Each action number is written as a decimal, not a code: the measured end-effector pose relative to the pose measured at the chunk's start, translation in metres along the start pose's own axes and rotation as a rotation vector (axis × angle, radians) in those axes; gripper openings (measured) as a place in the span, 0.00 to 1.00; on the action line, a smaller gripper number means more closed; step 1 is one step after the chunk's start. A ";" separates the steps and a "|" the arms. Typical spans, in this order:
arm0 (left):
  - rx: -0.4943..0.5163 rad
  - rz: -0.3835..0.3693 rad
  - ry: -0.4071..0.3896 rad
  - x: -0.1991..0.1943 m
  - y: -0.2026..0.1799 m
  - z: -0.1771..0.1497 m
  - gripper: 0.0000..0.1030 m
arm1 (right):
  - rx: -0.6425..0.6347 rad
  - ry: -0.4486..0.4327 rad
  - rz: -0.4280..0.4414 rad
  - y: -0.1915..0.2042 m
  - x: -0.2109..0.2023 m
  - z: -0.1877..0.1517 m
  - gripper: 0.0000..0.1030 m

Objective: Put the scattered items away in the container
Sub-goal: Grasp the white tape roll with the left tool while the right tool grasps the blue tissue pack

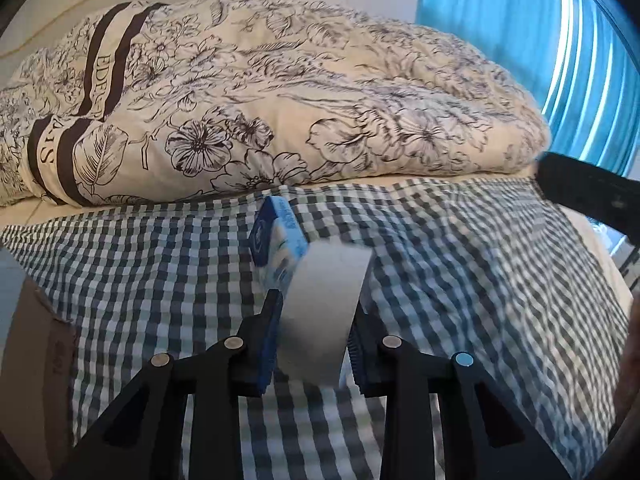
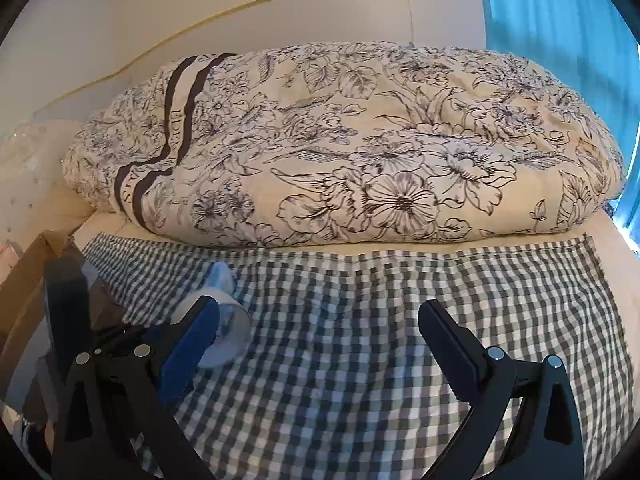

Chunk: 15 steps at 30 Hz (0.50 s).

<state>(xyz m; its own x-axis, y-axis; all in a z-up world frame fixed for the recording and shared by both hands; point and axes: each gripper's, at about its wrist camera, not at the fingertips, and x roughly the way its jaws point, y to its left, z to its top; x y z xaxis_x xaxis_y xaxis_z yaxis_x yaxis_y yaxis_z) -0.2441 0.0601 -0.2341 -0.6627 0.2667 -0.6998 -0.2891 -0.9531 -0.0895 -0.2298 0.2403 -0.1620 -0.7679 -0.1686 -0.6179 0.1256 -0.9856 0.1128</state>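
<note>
In the left wrist view my left gripper [image 1: 316,304] is shut on a white roll [image 1: 328,276], one pad against each side of it, on the checked cloth [image 1: 480,280]. A small blue and white box [image 1: 276,236] stands tilted right behind the roll and touches it. My right gripper [image 2: 318,308] hangs open over the checked cloth [image 2: 360,360] with nothing between its fingers. From the right wrist view the white roll [image 2: 236,324] and the blue box [image 2: 222,276] show just past my right gripper's left finger. One dark finger [image 1: 580,192] of the right gripper shows at the right edge.
A brown cardboard box [image 1: 36,360] sits at the cloth's left edge, seen also as the cardboard box [image 2: 24,292] from the right. A folded floral duvet [image 2: 340,152] fills the bed's far side. A blue curtain [image 1: 520,40] hangs at the right.
</note>
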 end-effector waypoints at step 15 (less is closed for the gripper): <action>-0.066 0.050 -0.051 -0.057 0.033 -0.014 0.16 | -0.033 0.082 0.073 0.036 0.035 -0.008 0.97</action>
<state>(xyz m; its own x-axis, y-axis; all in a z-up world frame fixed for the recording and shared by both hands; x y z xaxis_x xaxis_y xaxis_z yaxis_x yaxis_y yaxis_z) -0.2069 0.0112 -0.2072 -0.7098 0.2237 -0.6680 -0.2096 -0.9724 -0.1029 -0.2473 0.1992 -0.1854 -0.7022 -0.2387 -0.6708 0.2009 -0.9703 0.1350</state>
